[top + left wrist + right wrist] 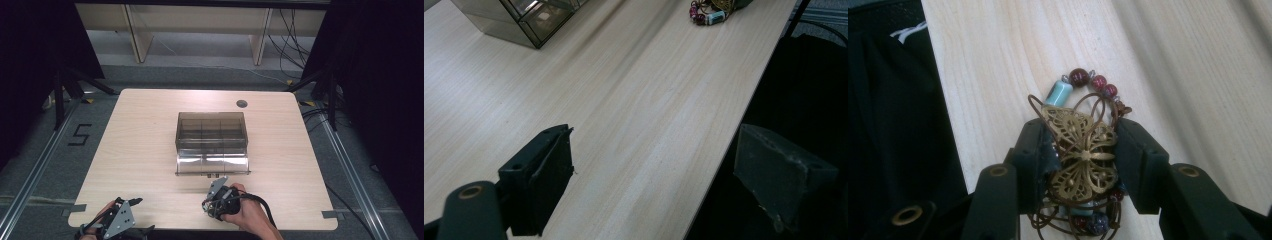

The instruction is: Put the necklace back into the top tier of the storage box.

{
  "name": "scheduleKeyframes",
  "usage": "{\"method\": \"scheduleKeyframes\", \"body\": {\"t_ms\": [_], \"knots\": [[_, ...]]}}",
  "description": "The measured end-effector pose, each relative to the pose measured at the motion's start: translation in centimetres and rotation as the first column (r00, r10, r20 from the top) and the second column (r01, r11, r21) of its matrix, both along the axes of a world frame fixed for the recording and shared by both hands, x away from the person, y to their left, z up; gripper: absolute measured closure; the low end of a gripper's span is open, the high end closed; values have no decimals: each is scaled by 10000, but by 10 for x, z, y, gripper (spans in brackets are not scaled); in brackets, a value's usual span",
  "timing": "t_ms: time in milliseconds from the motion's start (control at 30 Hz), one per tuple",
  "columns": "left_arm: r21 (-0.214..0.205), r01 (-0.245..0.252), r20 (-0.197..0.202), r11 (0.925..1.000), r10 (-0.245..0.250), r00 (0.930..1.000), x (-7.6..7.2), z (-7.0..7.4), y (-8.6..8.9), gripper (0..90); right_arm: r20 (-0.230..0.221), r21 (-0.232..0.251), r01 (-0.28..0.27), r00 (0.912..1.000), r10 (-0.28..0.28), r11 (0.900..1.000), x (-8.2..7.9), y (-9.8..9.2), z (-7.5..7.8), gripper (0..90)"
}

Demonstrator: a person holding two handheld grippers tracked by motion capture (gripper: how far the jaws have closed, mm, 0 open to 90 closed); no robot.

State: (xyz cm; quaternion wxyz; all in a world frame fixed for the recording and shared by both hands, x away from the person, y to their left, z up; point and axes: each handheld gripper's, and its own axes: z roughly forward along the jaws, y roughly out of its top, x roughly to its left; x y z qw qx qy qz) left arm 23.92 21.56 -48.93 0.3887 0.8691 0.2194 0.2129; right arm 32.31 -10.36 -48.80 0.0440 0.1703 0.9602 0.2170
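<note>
In the right gripper view, the right gripper [1082, 150] had its two black jaws pressed against either side of a bracelet [1081, 150], a tangle of brown wire, dark red and pale blue beads and a brass butterfly filigree, lying on the wooden table [1198, 75] at the centre of the frame, close to the table's near edge. In the high view that gripper [214, 205] sat at the lower middle of the frame, just below the clear compartment box [211, 131] with its lid folded open toward the person. The left gripper [651, 170] stood wide open and held nothing, parked at the lower left of the high view. The step in hand looked like the pickup itself; the next move would probably call for a steady lift and a short carry up-frame to one of the box's compartments, keeping the loose wire loops from slipping free.
</note>
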Motion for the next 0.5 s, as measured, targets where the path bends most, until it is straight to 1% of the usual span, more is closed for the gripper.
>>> {"method": "scheduleKeyframes", "body": {"t_ms": [67, 167, 200, 233, 267, 300, 333, 400, 467, 500], "knots": [[12, 10, 0, 10000, -10, 10000, 0, 0, 0, 151, -8, -45, 49, 10000, -49, 10000, -1, 0, 2, 588], [-29, -54, 80, 10000, 54, 10000, 0, 0, 0, 151, 134, 35, 6, 9999, -7, 10000, 0, -2, 7, 589], [-59, -71, -9, 10000, 71, 10000, 0, -1, -1, 151, 162, 56, 123, 9998, -124, 9999, 0, -2, 9, 589], [-56, -66, -5, 10000, 66, 10000, 0, -1, -1, 151, 235, 105, 71, 9997, -74, 9999, 0, -3, 11, 589], [-10, -50, 105, 10000, 50, 9999, 0, 0, 0, 151, 276, 95, 143, 9995, -145, 9999, 0, -4, 14, 589], [25, -32, 55, 10000, 32, 10000, 0, 0, 0, 151, 333, 152, 1, 9994, -6, 9999, 0, -5, 16, 589], [22, 5, 2, 10000, -5, 10000, 0, 0, 0, 152, 339, 145, 244, 9991, -249, 9996, -1, -6, 19, 590], [31, 22, -34, 10000, -22, 10000, 0, 0, 0, 151, 341, 178, 258, 9991, -264, 9995, -1, -7, 24, 590], [-34, 27, -15, 10000, -27, 10000, 0, 0, 0, 151, 441, 228, 114, 9990, -124, 9997, 0, -9, 28, 590], [-12, 21, -17, 10000, -21, 10000, 0, 0, 0, 151, 298, 200, 336, 9990, -341, 9992, -1, -9, 30, 589]]}}
